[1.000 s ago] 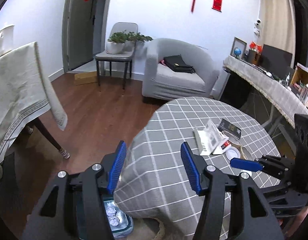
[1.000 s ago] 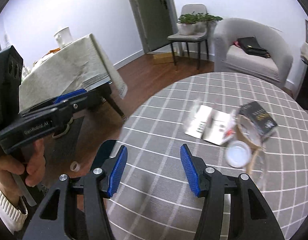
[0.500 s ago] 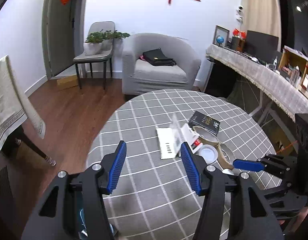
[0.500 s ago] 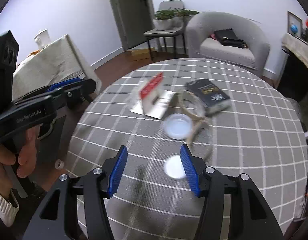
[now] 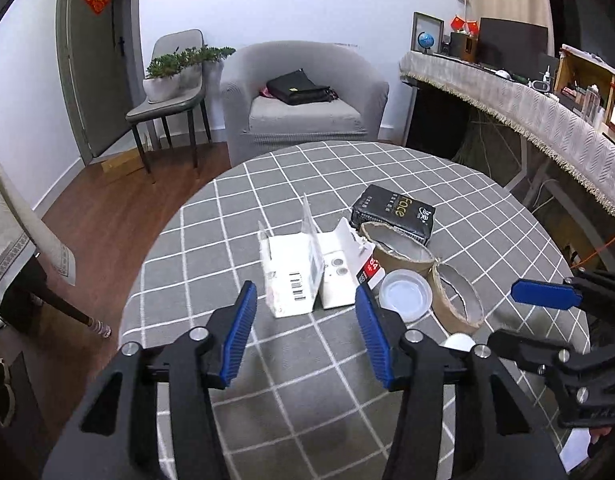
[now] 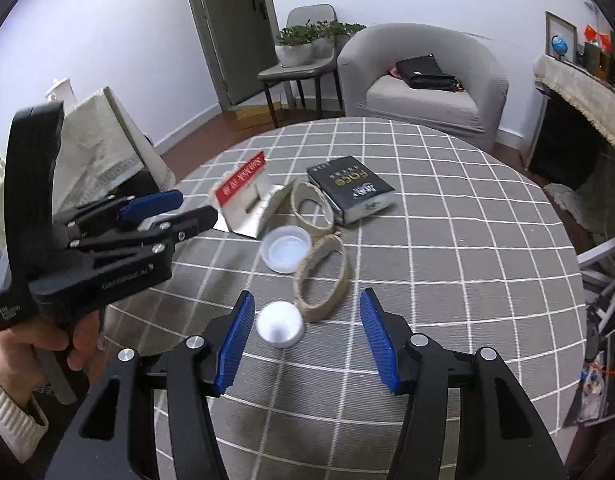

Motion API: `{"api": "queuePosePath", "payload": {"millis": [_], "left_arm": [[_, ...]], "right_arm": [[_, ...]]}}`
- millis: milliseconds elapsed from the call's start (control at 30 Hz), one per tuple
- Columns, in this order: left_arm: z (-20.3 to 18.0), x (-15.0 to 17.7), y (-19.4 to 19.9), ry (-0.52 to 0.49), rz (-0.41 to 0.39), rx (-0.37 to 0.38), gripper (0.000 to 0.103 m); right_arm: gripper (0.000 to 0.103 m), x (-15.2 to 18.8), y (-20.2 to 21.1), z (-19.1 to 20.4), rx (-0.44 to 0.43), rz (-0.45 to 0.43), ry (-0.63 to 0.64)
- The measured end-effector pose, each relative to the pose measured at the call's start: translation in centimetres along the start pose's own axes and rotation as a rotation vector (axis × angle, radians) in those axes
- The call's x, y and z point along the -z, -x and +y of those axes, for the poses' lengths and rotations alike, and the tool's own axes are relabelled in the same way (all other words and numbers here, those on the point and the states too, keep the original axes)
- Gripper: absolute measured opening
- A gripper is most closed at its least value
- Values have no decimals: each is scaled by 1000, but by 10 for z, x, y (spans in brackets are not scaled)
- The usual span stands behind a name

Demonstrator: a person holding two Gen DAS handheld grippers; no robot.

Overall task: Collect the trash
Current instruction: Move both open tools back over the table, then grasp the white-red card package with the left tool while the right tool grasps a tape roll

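Note:
Trash lies on a round table with a grey checked cloth: an opened white package with a red label, two cardboard tape rings, a clear plastic lid, a small white cap and a black tissue pack. My left gripper is open and empty just in front of the white package. My right gripper is open and empty, with the white cap near its left finger and a tape ring just beyond.
A grey armchair with a black bag stands behind the table. A chair with potted plants stands by the door. A cloth-covered table is at the left. A long counter runs along the right.
Both grippers have moved in over the table toward the trash, which now looks closer. Both stay open and empty.

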State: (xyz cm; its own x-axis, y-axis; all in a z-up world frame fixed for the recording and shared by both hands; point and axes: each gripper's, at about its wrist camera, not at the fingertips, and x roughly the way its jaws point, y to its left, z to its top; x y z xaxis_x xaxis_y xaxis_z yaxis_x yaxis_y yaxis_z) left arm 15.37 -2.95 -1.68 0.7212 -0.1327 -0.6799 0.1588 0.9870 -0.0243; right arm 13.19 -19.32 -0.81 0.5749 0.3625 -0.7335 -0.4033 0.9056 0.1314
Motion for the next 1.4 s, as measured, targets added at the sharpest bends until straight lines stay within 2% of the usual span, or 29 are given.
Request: {"api": "queuePosePath", "payload": {"millis": [267,633,767,967,1133,1233,1400], "left_arm": [[4,-5,-26,34,38,0,45],[23,-15,-45,81,75,18,33],[19,-16,-50,66,96,49,24],[20,-17,-55,81,121,52,19],[23,-16,-53,89,115,67,6],[22,-13,-51,89,118,60,6],[22,-11,-46,85,126,55,5]], "right_arm": [[54,-3,-10,2,-14,14,-5],[48,-10,-32,8,24,41,10],[47,-13,-37,7,48,46,10],[45,-13,-43,4,72,65,18],[42,-14,-46,1,84,71,22],[38,-16,-45,0,91,66,22],[37,-16,-50,-3,94,75,21]]}}
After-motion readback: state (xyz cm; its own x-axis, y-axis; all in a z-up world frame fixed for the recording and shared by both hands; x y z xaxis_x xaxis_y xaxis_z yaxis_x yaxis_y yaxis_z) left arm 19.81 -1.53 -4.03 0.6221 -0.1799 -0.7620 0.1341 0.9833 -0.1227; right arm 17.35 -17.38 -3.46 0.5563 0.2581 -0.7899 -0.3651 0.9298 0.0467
